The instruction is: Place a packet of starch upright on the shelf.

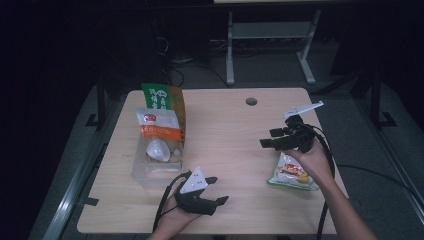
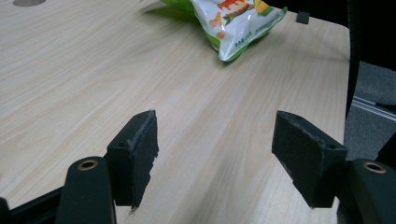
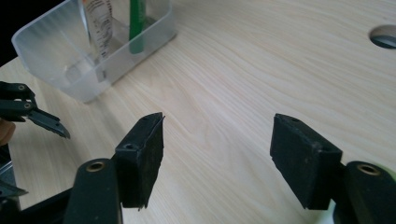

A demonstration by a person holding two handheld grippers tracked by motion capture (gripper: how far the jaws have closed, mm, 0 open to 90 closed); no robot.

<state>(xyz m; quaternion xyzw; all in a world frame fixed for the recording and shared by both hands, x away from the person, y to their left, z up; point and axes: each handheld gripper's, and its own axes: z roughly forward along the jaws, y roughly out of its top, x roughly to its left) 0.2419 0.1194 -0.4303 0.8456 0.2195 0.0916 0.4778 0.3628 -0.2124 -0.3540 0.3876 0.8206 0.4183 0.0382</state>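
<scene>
A clear plastic bin (image 1: 141, 172) stands at the table's left; a green and orange bag (image 1: 162, 96) and a white and orange packet (image 1: 159, 127) stand upright in it. A green and white snack bag (image 1: 292, 173) lies flat near the right edge, just under the person's right hand. My right gripper (image 1: 266, 138) hovers beside that bag, pointing left, jaws open with nothing between them. Near the front edge, my left gripper (image 1: 220, 189) points right, also open and empty. The left gripper view has the snack bag (image 2: 233, 18) far ahead of the jaws (image 2: 215, 158). The right gripper (image 3: 217, 156) faces the bin (image 3: 70, 70).
A round cable hole (image 1: 251, 101) sits near the table's far edge. Bare wood lies between the bin and the snack bag. The left gripper's tips (image 3: 42, 119) reach in at the left of the right gripper view. Dark floor and desk legs lie beyond the table.
</scene>
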